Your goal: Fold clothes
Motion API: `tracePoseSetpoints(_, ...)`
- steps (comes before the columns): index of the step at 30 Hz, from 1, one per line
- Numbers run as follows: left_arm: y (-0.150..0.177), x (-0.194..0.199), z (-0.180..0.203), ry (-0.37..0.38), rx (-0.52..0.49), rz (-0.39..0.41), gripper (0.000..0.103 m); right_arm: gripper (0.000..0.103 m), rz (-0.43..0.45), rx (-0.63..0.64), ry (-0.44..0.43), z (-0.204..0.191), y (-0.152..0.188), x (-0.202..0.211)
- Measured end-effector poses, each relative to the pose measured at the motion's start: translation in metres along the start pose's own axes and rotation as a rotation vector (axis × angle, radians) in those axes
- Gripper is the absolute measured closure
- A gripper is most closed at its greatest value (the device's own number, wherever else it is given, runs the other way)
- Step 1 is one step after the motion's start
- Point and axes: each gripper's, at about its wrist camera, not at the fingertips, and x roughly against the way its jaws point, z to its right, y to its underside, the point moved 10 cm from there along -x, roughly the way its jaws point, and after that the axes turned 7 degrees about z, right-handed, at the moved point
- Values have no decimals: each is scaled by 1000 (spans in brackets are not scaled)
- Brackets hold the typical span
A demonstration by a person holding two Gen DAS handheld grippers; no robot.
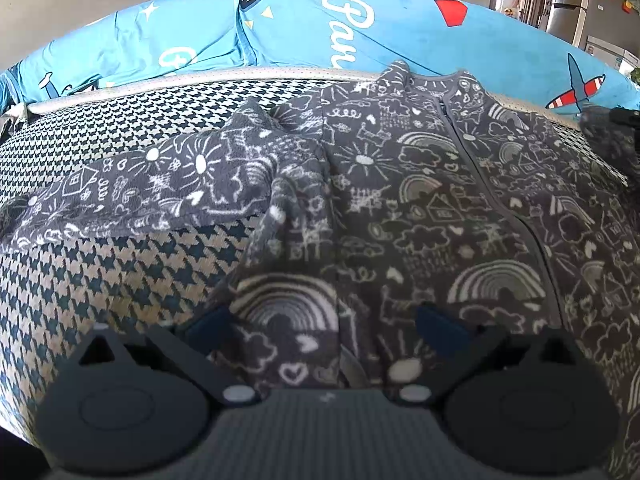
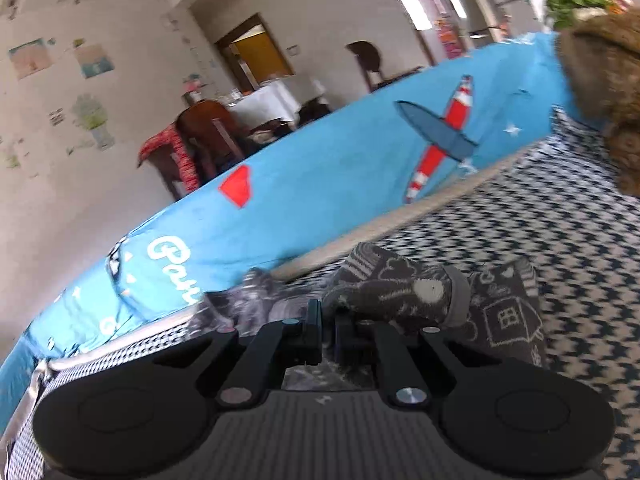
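A dark grey fleece garment with white doodle print and a front zip lies spread on the houndstooth-covered surface. One sleeve stretches out to the left. My left gripper is open, its fingers low over the garment's lower part. In the right wrist view my right gripper is shut on the garment's cuffed sleeve end, lifted off the surface.
A bright blue cushion with plane prints runs along the back behind a pale piped edge. A brown furry thing sits at the right. Chairs and a table stand in the room beyond.
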Motion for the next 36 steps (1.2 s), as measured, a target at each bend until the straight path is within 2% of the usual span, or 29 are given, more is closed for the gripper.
tracePoseSetpoints(7, -6, -2, -9, -9, 56, 6, 0, 94, -42, 76, -64, -38, 15, -18)
tracePoseSetpoints(12, -8, -1, -14, -42, 50, 23, 0, 94, -50, 117, -136, -74, 20, -29)
tracePoseSetpoints(15, -9, -2, -20, -67, 62, 27, 0, 94, -53, 166, -223, -105, 27, -29)
tracePoseSetpoints(17, -8, -5, -23, -68, 81, 14, 0, 93, -85, 222, -306, -130, 42, -29)
tracePoseSetpoints(19, -6, -8, -26, -67, 97, 0, 0, 90, -149, 301, -374, -151, 64, -31)
tracePoseSetpoints(20, -5, -8, -27, -67, 100, -6, 0, 82, -194, 353, -397, -159, 79, -33)
tracePoseSetpoints(22, -3, -9, -29, -68, 103, -9, 0, 79, -279, 490, -330, -162, 108, -41)
tracePoseSetpoints(23, -3, -8, -30, -67, 105, -9, 0, 75, -286, 521, -284, -159, 114, -45)
tracePoseSetpoints(24, -3, -8, -31, -67, 107, -9, 0, 75, -289, 517, -267, -157, 116, -47)
tracePoseSetpoints(28, -3, -7, -33, -61, 126, -11, 0, 74, -318, 358, -292, -143, 108, -45)
tracePoseSetpoints(36, -2, -6, -29, -40, 141, -20, 0, 62, -325, 148, -245, -106, 93, -51)
